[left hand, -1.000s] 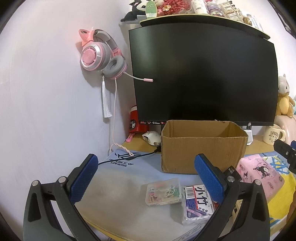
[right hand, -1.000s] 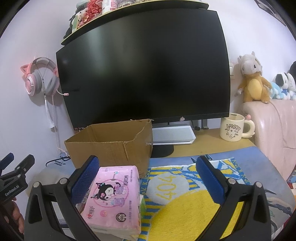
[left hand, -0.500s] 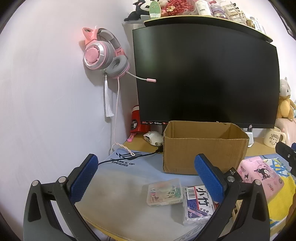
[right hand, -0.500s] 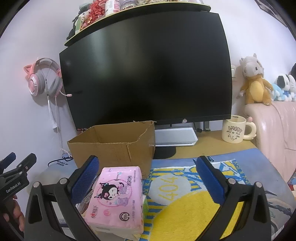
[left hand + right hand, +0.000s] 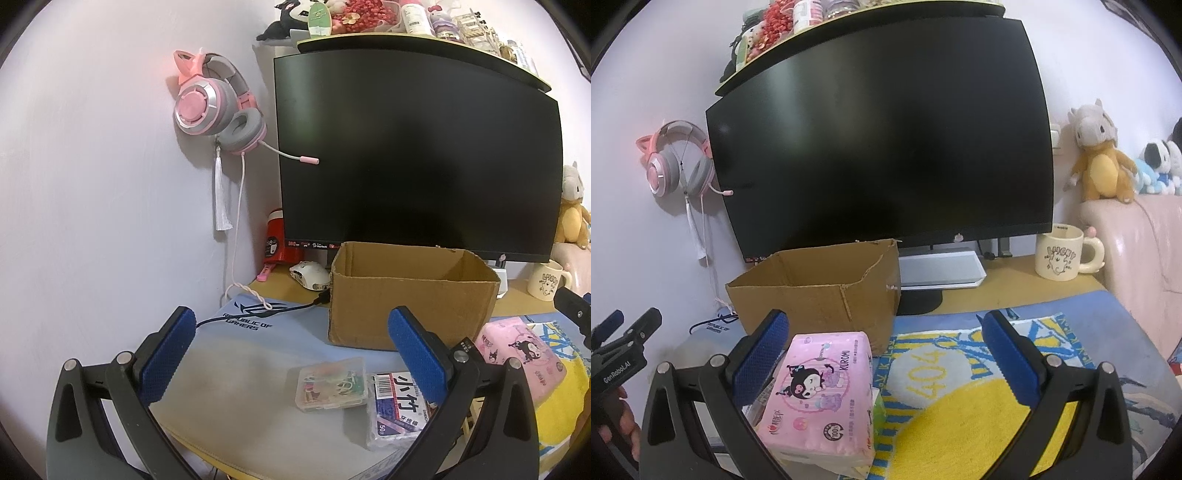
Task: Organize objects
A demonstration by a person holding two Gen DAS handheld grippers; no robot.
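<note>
Both the left tongs and right tongs were spread, holding nothing. Mid-frame sat a corrugated cardboard box; a soft pink tissue pack and a clear plastic case lay low in frame.

Your left gripper and right gripper both hang level, jaws spread wide, holding nothing.
</note>
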